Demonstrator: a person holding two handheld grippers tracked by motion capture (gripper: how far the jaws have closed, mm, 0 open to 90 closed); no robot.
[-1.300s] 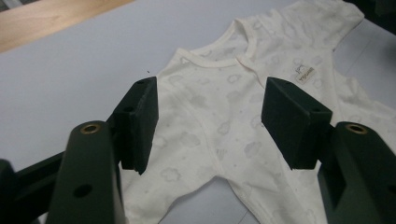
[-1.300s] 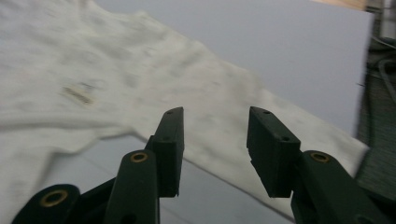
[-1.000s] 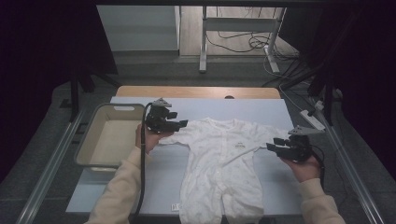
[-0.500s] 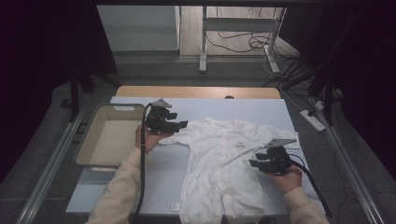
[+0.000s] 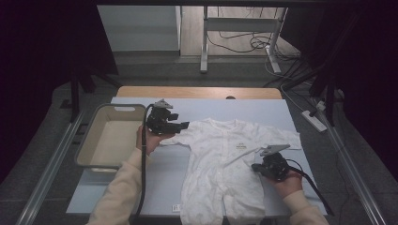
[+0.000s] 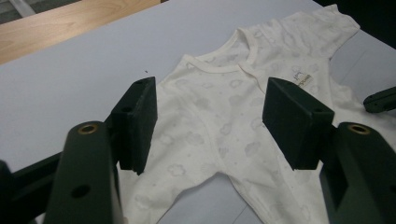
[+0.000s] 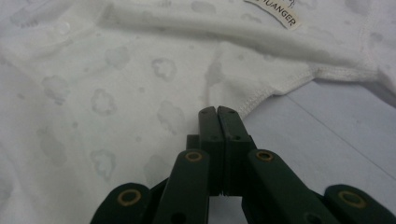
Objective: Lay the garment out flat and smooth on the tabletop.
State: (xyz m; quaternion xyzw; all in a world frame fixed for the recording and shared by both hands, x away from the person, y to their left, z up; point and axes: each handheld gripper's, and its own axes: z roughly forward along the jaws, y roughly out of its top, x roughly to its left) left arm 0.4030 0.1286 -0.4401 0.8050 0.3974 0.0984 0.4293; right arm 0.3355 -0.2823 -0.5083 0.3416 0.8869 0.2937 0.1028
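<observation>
A white baby romper (image 5: 225,159) with a faint cloud print lies spread flat on the pale blue table (image 5: 141,187). My left gripper (image 5: 183,125) is held by a hand just above the romper's left sleeve, its jaws open and empty. In the left gripper view the romper (image 6: 224,116) lies beyond the open left gripper (image 6: 210,126). My right gripper (image 5: 256,166) sits low at the romper's right side below the sleeve. Its jaws have just been closing and now meet, pads together, with no cloth visible between them. In the right gripper view the shut right gripper (image 7: 218,114) points at the romper (image 7: 116,93) near its hemmed edge.
A beige plastic basket (image 5: 89,140) stands at the table's left edge, beside the left hand. A wooden strip (image 5: 197,92) runs along the table's far edge. Metal rails flank the table. A small brand label (image 7: 275,11) is sewn on the romper's chest.
The right gripper has moved left and down from the table's right side to the romper's side, and its jaws have gone from apart to shut. The left gripper has stayed put.
</observation>
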